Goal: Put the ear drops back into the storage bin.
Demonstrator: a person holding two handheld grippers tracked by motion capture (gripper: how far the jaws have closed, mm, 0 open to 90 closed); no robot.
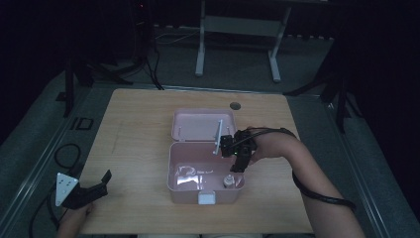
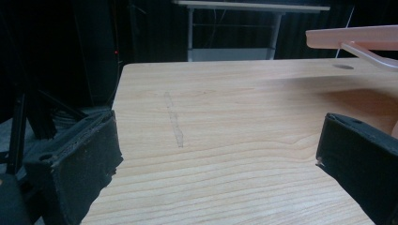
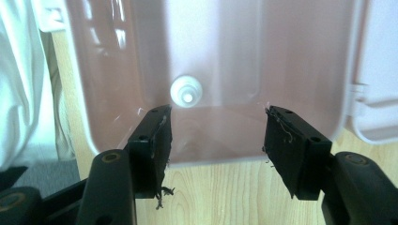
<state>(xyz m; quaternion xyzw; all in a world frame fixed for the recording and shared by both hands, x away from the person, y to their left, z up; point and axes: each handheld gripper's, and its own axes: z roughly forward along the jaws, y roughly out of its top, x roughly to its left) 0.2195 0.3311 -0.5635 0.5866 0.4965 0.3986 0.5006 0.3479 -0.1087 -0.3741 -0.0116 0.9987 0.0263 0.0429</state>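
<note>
Right of frame centre in the high view, the right gripper (image 1: 238,161), jaws wide and empty, hovers over the open pink box (image 1: 179,186), apparently approaching the small white bottle (image 1: 228,181) at its lower right corner; next, descend and close.

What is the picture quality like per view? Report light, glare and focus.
High view: dim, surroundings nearly black; glare patch on the pink box's floor beside the small white bottle. Left gripper view: evenly lit wooden table; near jaws soft. Right gripper view: bright, streaky reflections on the box wall; bottle slightly blurred, jaws sharper.
</note>
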